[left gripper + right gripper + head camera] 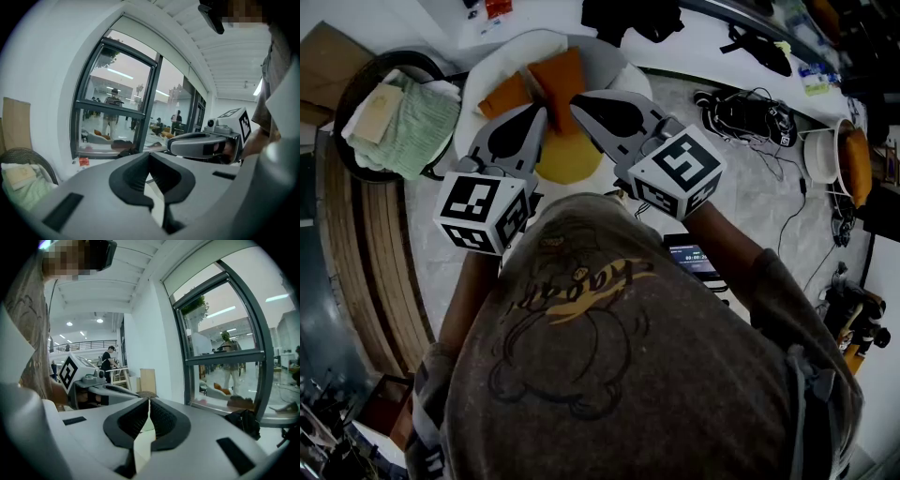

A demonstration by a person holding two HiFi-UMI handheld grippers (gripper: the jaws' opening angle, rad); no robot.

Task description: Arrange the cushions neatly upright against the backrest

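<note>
White round chair (pixel 508 54) sits just beyond both my gripper tips, backrest on the far side. Three cushions are in it. The yellow cushion (pixel 567 161) lies flat on the seat, under and between my two tools. The big orange cushion (pixel 561 77) is just past the tips and seems tilted toward the backrest, though from above I can't be sure how upright it is. The small orange cushion (pixel 502 96) lies skewed, beyond my left tool. Left gripper (pixel 540 112): jaws together at the tips, nothing between them. Right gripper (pixel 575 97): the same, tips touching, empty. Both are held up and aimed across the room, clear of the chair. Judgement: the row isn't neat as it lies; the yellow and small orange cushions still need standing up.
</note>
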